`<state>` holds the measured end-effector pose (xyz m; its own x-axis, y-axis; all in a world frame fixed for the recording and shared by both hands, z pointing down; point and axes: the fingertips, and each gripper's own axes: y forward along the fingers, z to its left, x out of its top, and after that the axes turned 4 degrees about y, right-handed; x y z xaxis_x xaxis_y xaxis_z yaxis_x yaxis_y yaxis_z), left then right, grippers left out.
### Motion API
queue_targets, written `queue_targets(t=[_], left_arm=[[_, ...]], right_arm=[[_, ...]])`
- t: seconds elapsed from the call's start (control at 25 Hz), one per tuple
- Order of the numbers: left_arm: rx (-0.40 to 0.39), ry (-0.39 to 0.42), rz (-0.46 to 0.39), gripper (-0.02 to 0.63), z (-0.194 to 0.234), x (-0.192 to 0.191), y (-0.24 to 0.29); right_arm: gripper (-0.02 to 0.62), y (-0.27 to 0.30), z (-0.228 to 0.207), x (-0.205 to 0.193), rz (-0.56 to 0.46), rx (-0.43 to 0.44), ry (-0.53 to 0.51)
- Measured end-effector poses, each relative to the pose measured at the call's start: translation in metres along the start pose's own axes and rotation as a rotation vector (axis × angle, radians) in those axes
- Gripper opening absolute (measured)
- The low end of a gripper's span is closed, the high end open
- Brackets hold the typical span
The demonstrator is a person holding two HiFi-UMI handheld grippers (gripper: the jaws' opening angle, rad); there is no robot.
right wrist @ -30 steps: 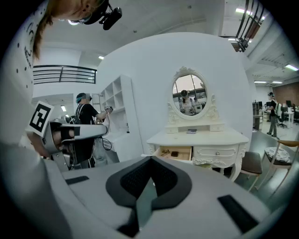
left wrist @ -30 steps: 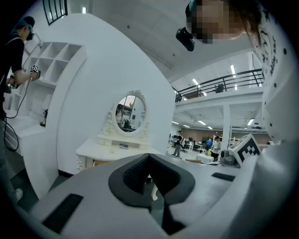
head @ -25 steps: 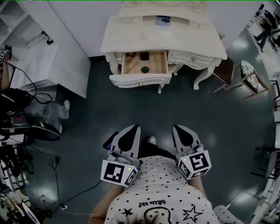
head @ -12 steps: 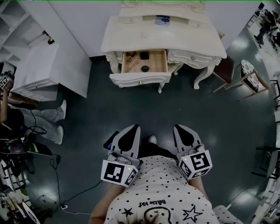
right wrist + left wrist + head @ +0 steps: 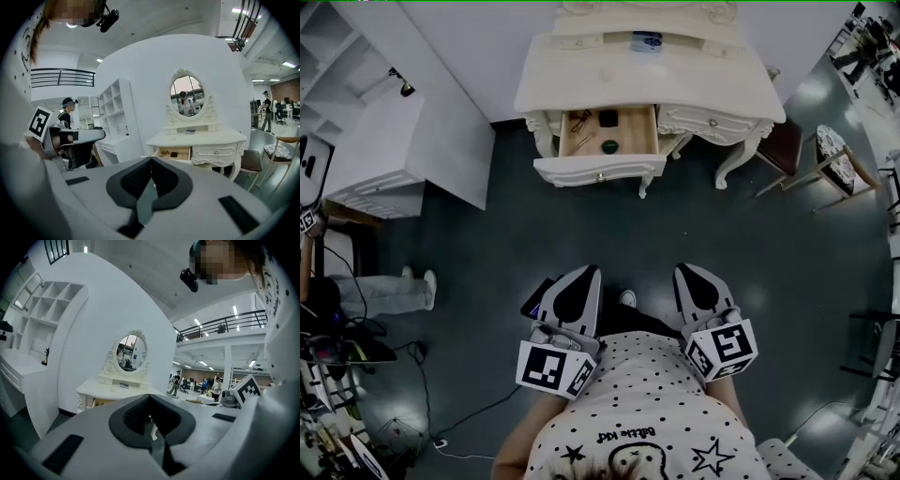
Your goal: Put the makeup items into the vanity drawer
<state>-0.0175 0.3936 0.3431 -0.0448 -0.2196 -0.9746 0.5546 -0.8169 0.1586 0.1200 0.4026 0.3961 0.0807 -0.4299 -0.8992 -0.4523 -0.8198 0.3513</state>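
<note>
The cream vanity (image 5: pixel 581 89) stands ahead across the dark floor, its left drawer (image 5: pixel 600 171) pulled out. Inside lie a black compact (image 5: pixel 607 118), a round green item (image 5: pixel 609 146) and some thin brownish pieces (image 5: pixel 578 120). A small blue-printed item (image 5: pixel 647 41) rests on the vanity's back shelf. My left gripper (image 5: pixel 581 275) and right gripper (image 5: pixel 691 273) are held side by side at waist height, far short of the vanity. Both are shut with nothing between the pads. In the right gripper view the open drawer (image 5: pixel 173 153) shows beyond the jaw tips (image 5: pixel 151 161); the left gripper's tips (image 5: pixel 150 401) also meet.
A white cabinet (image 5: pixel 384 150) with shelves stands left of the vanity. A wooden chair (image 5: pixel 830 169) and stool (image 5: pixel 783 150) sit to its right. A person's legs (image 5: pixel 384 291), cables (image 5: pixel 422 375) and gear crowd the far left floor.
The person at the far left has moved further left and lower in the view. Both grippers stay almost where they were, still shut.
</note>
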Motion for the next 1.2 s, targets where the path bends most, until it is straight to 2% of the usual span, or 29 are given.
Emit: queue_targets(t=[0.48, 0.72, 0.92, 1.2], left_arm=[[-0.033, -0.032, 0.018, 0.002, 0.027, -0.002, 0.021], [-0.067, -0.027, 0.000, 0.002, 0.064, 0.014, 0.051], [-0.098, -0.016, -0.002, 0.002, 0.099, 0.033, 0.068], [-0.125, 0.005, 0.004, 0.002, 0.128, 0.039, 0.082]], right_arm=[[0.009, 0.030, -0.006, 0.001, 0.044, -0.046, 0.019], [0.009, 0.069, -0.006, 0.018, 0.045, -0.099, -0.027], [0.009, 0.105, 0.011, 0.039, 0.055, -0.115, -0.110], [0.009, 0.138, 0.017, 0.051, 0.048, -0.135, -0.104]])
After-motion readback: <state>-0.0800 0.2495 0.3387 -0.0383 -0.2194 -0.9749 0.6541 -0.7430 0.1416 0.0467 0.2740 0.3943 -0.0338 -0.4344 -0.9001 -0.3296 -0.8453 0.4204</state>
